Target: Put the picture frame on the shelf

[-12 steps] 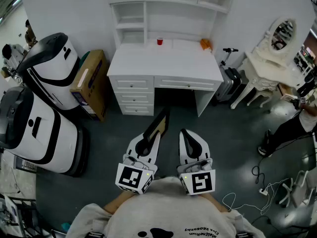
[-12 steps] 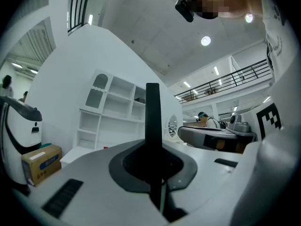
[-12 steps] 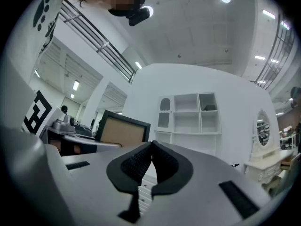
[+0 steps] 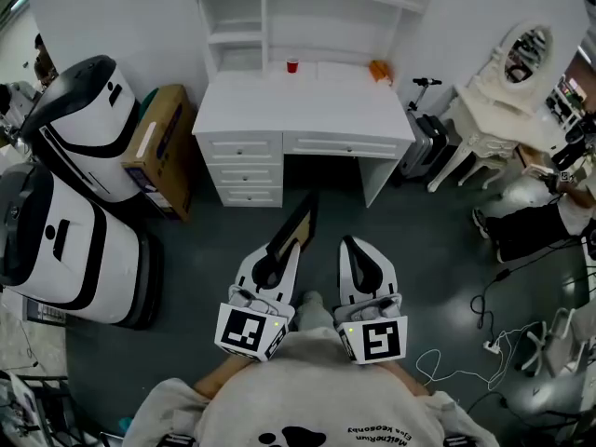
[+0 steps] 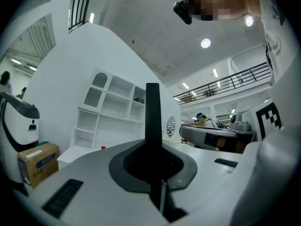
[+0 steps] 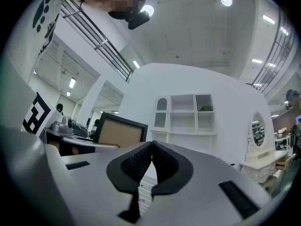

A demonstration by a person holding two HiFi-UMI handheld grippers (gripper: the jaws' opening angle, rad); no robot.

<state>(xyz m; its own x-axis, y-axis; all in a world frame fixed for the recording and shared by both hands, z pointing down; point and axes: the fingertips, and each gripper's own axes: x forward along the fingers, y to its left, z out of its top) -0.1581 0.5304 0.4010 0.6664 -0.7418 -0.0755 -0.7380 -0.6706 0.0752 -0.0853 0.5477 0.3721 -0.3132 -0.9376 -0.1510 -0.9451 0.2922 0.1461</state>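
Note:
My left gripper (image 4: 279,252) is shut on the picture frame (image 4: 300,223), a dark frame seen edge-on that sticks forward and up from the jaws. In the left gripper view the picture frame (image 5: 152,121) is a black upright bar clamped in my left gripper (image 5: 153,149). The right gripper view shows the picture frame (image 6: 119,131) with a black border and tan panel. My right gripper (image 4: 352,248) is beside it, shut with nothing in it; my right gripper (image 6: 151,147) has its pads pressed together. The white shelf unit (image 4: 265,21) stands on a white desk (image 4: 298,110) ahead.
A red cup (image 4: 292,65) and an orange object (image 4: 377,71) sit on the desk. Two white robots (image 4: 70,184) and a cardboard box (image 4: 156,147) stand left. A suitcase (image 4: 421,155), a white vanity (image 4: 507,87), a crouching person (image 4: 545,222) and floor cables (image 4: 484,343) are right.
The view has shifted slightly, with the desk a little higher and further left. A foot now shows between the grippers. The person at the right has moved. Both grippers keep their pose.

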